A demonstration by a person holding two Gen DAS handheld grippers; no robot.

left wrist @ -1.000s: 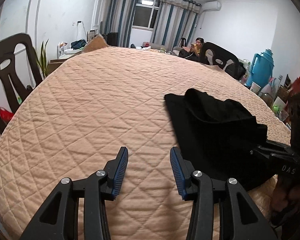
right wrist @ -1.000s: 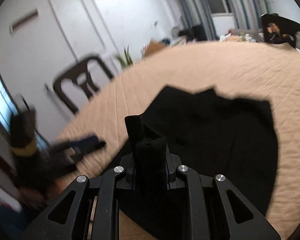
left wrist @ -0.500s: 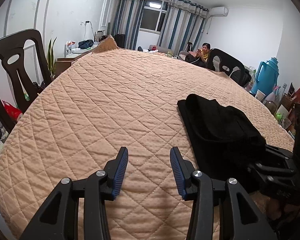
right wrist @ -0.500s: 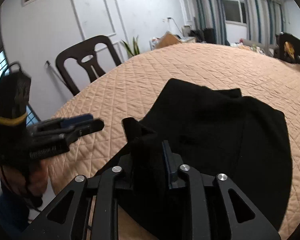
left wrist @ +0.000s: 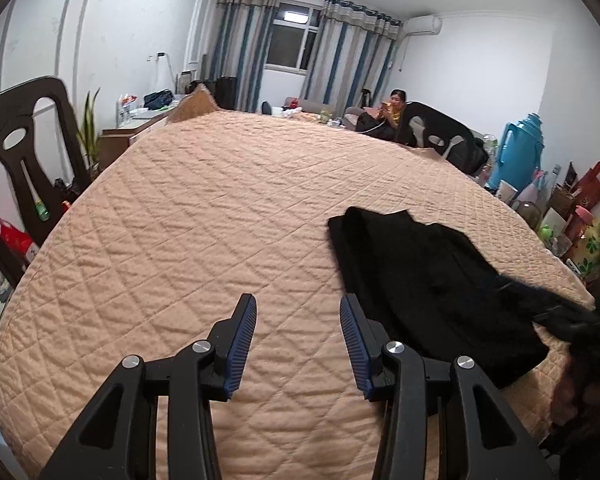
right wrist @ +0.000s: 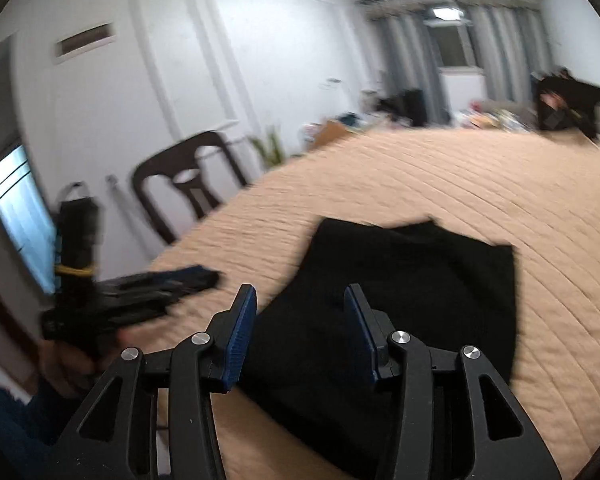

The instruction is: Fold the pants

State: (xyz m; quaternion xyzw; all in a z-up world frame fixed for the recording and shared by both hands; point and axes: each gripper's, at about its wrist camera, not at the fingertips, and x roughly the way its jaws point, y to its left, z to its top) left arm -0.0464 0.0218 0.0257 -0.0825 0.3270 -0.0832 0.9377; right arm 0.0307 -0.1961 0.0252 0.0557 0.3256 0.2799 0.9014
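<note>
Your folded black fabric pants (right wrist: 404, 300) are lying flat on the peach quilted table cover (left wrist: 204, 232), near its edge. Your right gripper (right wrist: 298, 318) has just been opening, gripping nothing; your left gripper (left wrist: 298, 338) is hovering half-open, empty, beside them.

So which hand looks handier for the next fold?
Probably the right: the right gripper, its jaws just opened and empty, hovers directly over the black pants. The left gripper sits over bare quilt beside them.
</note>
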